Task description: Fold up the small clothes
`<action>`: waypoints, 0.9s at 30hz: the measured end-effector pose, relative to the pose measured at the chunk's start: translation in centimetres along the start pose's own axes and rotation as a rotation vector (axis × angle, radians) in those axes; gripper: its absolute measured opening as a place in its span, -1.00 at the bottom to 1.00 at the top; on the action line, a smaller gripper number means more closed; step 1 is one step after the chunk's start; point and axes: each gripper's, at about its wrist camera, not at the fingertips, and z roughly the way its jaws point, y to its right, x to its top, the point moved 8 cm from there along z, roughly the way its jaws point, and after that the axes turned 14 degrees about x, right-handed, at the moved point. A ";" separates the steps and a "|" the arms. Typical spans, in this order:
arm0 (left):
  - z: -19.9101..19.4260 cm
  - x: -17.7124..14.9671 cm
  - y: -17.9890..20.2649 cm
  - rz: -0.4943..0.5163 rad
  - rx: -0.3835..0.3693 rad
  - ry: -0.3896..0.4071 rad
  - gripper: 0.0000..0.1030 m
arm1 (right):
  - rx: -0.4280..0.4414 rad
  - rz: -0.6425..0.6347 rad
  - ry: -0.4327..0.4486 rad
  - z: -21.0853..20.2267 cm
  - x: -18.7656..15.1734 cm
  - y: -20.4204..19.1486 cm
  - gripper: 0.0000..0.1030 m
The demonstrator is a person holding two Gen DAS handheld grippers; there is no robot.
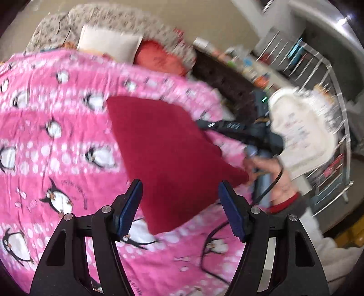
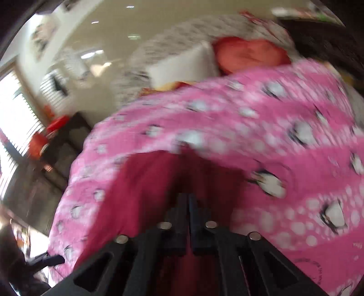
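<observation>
A dark red cloth (image 1: 163, 148) lies on a pink blanket printed with penguins (image 1: 56, 136). My left gripper (image 1: 180, 183) is open just above the cloth's near part, blue pads (image 1: 130, 209) wide apart and pressing on nothing. My right gripper (image 1: 204, 124), held by a hand (image 1: 268, 168), reaches in from the right to the cloth's right edge. In the right wrist view its fingers (image 2: 188, 197) are shut together with the red cloth (image 2: 141, 186) bunched around them on the blanket (image 2: 250, 136). Both views are blurred.
A white pillow (image 1: 109, 43) and a red cushion (image 1: 159, 59) lie beyond the blanket against a grey patterned sofa back (image 1: 102, 16). A metal railing (image 1: 318, 68) and a white printed fabric (image 1: 302, 127) are at the right. Dark furniture (image 2: 68, 141) stands past the blanket's left edge.
</observation>
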 end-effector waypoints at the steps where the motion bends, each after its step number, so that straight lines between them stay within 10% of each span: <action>1: 1.5 0.0 -0.2 0.004 0.013 -0.034 0.34 | 0.064 0.051 0.004 -0.2 -0.1 0.8 -0.95; 4: 3.4 -0.9 -0.1 0.007 0.037 -0.072 0.34 | 0.209 0.118 0.055 -1.8 -0.2 0.1 -0.81; 8: 4.3 -1.2 0.3 0.017 0.051 -0.084 0.34 | 0.283 0.086 0.026 -2.6 -0.7 -2.7 0.11; 27: 5.9 -1.9 -0.4 0.014 0.105 -0.094 0.34 | 0.082 0.068 -0.080 2.8 -3.9 -3.3 0.12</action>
